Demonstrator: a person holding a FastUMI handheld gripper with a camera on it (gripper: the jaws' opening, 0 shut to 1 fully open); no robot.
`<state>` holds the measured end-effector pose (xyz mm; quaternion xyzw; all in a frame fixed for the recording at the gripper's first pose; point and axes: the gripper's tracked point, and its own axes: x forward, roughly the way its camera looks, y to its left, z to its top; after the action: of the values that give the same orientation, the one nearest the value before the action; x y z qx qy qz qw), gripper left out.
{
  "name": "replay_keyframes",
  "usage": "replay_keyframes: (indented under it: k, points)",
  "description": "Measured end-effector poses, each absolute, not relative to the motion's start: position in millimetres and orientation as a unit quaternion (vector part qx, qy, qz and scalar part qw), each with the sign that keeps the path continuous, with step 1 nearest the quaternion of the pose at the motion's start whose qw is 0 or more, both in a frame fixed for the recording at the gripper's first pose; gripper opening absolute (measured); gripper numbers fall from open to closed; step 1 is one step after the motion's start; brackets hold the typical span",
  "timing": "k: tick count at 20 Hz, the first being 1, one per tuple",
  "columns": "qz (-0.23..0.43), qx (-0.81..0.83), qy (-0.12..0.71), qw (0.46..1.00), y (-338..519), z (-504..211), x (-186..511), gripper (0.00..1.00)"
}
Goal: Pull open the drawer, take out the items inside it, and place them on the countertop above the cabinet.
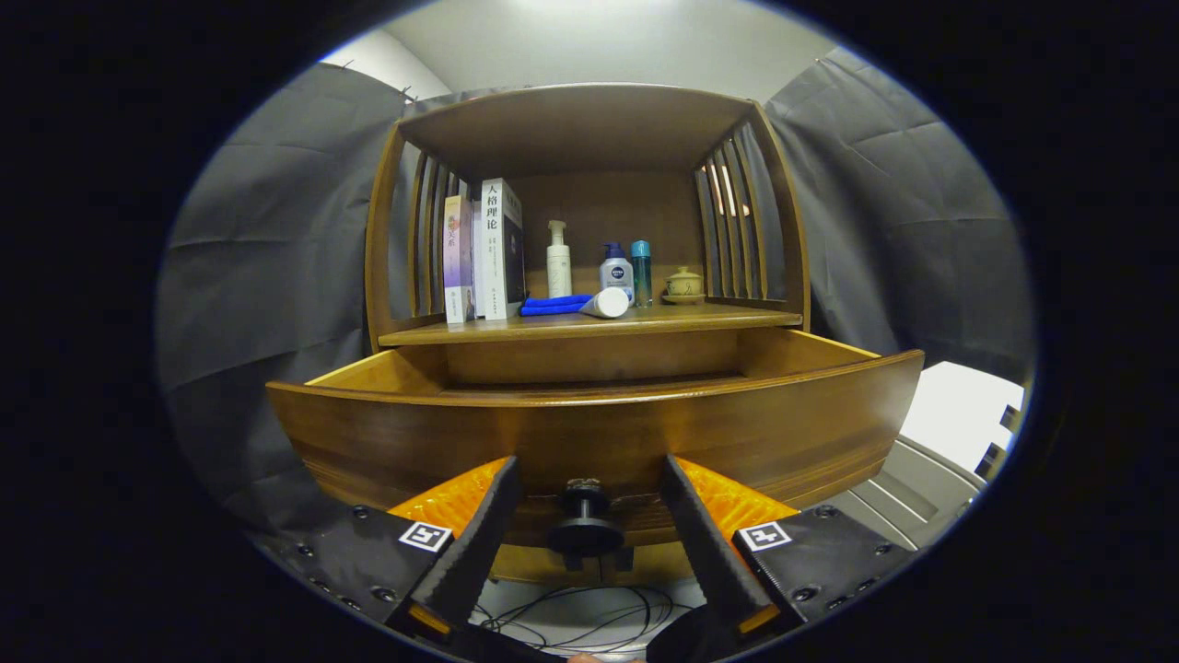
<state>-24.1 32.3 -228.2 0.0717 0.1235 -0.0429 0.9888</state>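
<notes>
1. Around the drawer knob [584,523], the gripper [586,516] fingers stand apart, touching nothing.
2. Behind that knob, the drawer [589,433] sits pulled open.
3. Above it, the countertop [589,324] carries books [484,250], bottles [599,267] and a blue cloth [553,305].

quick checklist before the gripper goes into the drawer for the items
1. Drawer pulled out from the cabinet: ok, it stands well forward of the shelf edge.
2. Gripper free of the knob: ok, the fingers are spread, the knob sits between them with a gap on each side.
3. Items left inside the drawer: cannot tell, the drawer front hides its floor.
4. Room on the countertop: ok, bare wood along the front, right of the lying white bottle.
5. Blue cloth and books out of the way: ok, both sit left on the countertop.
</notes>
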Motion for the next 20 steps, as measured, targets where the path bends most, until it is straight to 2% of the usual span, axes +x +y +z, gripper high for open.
replay_keyframes:
  k: [20]
  points:
    - [-0.051,0.08,0.124,0.988,25,-226,99,0.98]
